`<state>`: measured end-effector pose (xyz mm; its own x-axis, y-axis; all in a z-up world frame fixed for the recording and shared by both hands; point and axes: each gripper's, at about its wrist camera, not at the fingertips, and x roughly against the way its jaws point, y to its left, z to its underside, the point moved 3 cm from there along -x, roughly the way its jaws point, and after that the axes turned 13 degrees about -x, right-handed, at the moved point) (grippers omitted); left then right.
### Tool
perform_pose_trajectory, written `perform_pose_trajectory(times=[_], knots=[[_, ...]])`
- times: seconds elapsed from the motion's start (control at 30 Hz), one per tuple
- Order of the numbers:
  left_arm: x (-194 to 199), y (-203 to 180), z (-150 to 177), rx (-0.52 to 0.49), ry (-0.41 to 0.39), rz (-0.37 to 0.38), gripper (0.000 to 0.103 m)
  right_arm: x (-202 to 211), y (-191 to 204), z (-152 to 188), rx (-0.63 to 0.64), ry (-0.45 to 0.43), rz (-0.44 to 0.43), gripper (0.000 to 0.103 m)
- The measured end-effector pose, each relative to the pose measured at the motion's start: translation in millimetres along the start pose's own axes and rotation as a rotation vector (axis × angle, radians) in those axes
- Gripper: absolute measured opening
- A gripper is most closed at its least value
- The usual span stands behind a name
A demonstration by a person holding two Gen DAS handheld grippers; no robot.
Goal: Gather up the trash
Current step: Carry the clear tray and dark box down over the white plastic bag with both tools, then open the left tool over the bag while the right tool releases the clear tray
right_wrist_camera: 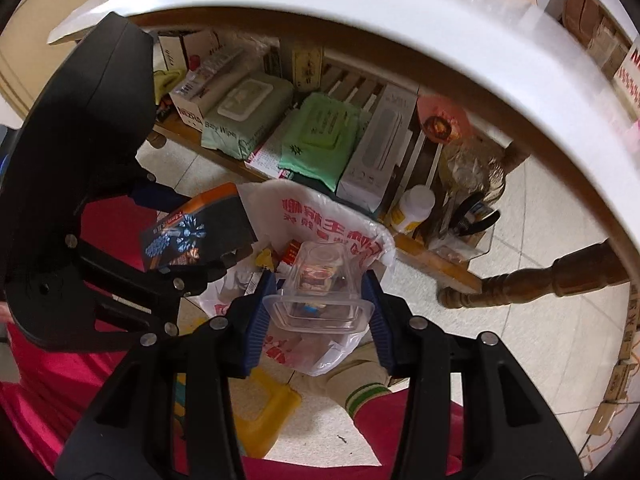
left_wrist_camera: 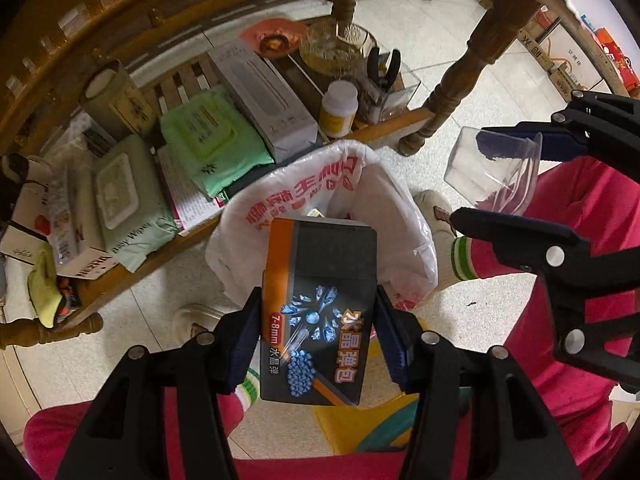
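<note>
My left gripper is shut on a black and orange cardboard box with blue crystal art, held just over the open white plastic trash bag with red print. My right gripper is shut on a clear plastic cup, pointing down over the same bag, where crumpled wrappers show inside. In the left wrist view the right gripper with the clear cup sits at the right. In the right wrist view the left gripper with the box sits at the left.
A low wooden shelf under the table holds wipe packs, a white carton, a white bottle and pliers. Carved table legs stand nearby. The person's red trouser legs, socks and a yellow stool flank the bag.
</note>
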<state>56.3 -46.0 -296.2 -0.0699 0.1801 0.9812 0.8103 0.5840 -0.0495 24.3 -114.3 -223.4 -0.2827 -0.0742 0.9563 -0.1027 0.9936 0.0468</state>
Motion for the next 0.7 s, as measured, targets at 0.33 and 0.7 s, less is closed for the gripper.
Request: perform_pose_trajectory(times=[0.33,0.7], knots=[[-50.0,8.9,-5.1,0.040,0.073,0.051,0.053,-57.8,-16.6,-1.9,-0.037,0.055,0.011,0.044],[-92.6,20.7,-0.4,0.106,0.132,0.112,0.053,-111.3,-22.9,-5.7,-0.112,0.127,-0.013,0.044]])
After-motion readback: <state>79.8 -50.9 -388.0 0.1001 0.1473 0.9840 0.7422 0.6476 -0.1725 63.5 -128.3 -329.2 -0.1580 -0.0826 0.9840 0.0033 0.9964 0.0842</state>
